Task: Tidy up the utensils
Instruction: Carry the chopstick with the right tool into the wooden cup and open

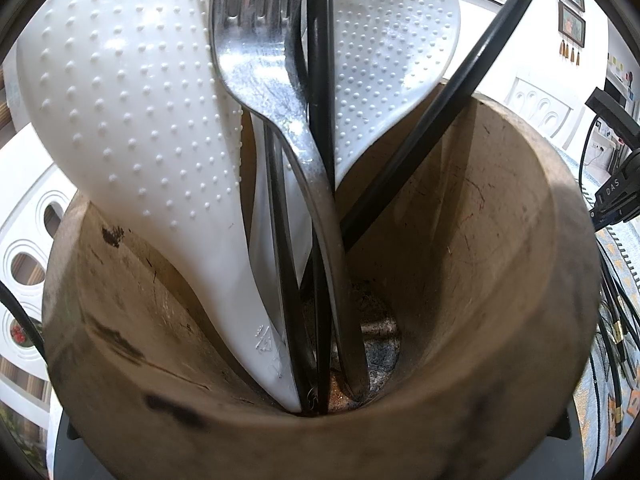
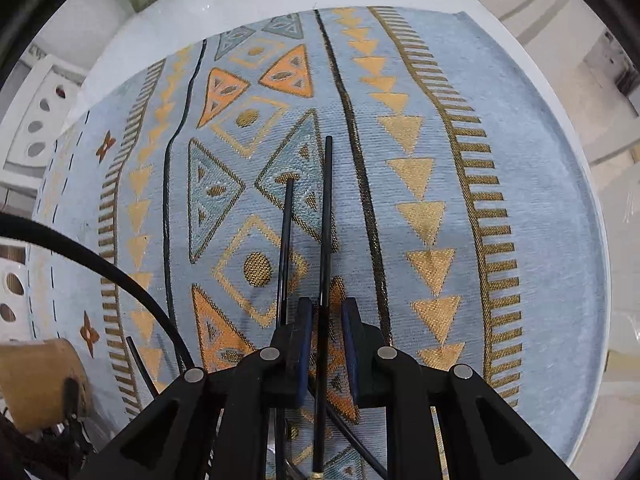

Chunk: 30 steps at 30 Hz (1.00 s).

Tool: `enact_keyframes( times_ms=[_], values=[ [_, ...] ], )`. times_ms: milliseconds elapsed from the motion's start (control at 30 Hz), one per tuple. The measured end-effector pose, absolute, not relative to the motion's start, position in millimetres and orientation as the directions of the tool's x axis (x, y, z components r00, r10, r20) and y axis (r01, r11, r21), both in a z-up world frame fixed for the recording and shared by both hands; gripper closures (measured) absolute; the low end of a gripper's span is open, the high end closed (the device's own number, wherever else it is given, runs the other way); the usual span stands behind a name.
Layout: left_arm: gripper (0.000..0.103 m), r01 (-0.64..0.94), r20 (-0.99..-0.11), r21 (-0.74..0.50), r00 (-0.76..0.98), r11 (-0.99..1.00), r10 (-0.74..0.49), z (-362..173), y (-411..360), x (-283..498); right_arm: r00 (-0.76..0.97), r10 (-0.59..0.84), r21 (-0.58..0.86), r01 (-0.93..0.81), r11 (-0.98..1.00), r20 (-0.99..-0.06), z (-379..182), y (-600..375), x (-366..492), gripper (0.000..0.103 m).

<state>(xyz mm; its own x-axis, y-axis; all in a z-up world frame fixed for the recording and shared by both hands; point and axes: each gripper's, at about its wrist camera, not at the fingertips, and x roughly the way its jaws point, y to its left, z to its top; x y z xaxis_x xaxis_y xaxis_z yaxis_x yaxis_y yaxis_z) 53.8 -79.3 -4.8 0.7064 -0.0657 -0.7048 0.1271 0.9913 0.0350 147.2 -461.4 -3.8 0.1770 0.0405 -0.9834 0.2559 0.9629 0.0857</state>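
Right gripper (image 2: pixel 326 322) points down, fingers apparently almost closed.

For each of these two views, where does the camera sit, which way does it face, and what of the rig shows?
Left wrist: close over the round wooden utensil holder, angled down into it at two white dimpled plastic paddles, a steel fork and black chopsticks; its own fingers are hidden.
Right wrist: above the blue patterned cloth, looking straight down; the right gripper shows, nearly shut around thin black chopsticks.
Shared: the holder, at the right view's lower left edge, and the cloth.
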Motion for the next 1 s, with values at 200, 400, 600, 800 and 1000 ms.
enact_keyframes(
  times_ms=[200, 400, 600, 800, 1000],
  values=[
    [0.006, 0.127, -0.705, 0.035, 0.706, 0.991, -0.066, -6, -79, 54, 0.151, -0.006, 0.026, 0.210, 0.977, -0.988, -6, -448, 166, 0.090],
    [0.006, 0.127, -0.705, 0.036, 0.706, 0.991, -0.065, -5, -79, 54, 0.315, 0.083, 0.174, 0.271, 0.947, -0.945, 19, -458, 153, 0.098],
    [0.006, 0.127, -0.705, 0.036, 0.706, 0.991, -0.065, -5, -79, 54, 0.497, 0.137, 0.271, 0.208, 0.940, -0.857, 75, -454, 117, 0.098],
    [0.006, 0.127, -0.705, 0.036, 0.706, 0.991, -0.065, -5, -79, 54, 0.656, 0.193, 0.371, 0.142, 0.918, -0.729, 123, -448, 80, 0.098],
    [0.006, 0.127, -0.705, 0.036, 0.707, 0.991, -0.065, -5, -79, 54, 0.767, 0.237, 0.442, 0.067, 0.894, -0.596, 186, -431, 77, 0.098]
  ],
)
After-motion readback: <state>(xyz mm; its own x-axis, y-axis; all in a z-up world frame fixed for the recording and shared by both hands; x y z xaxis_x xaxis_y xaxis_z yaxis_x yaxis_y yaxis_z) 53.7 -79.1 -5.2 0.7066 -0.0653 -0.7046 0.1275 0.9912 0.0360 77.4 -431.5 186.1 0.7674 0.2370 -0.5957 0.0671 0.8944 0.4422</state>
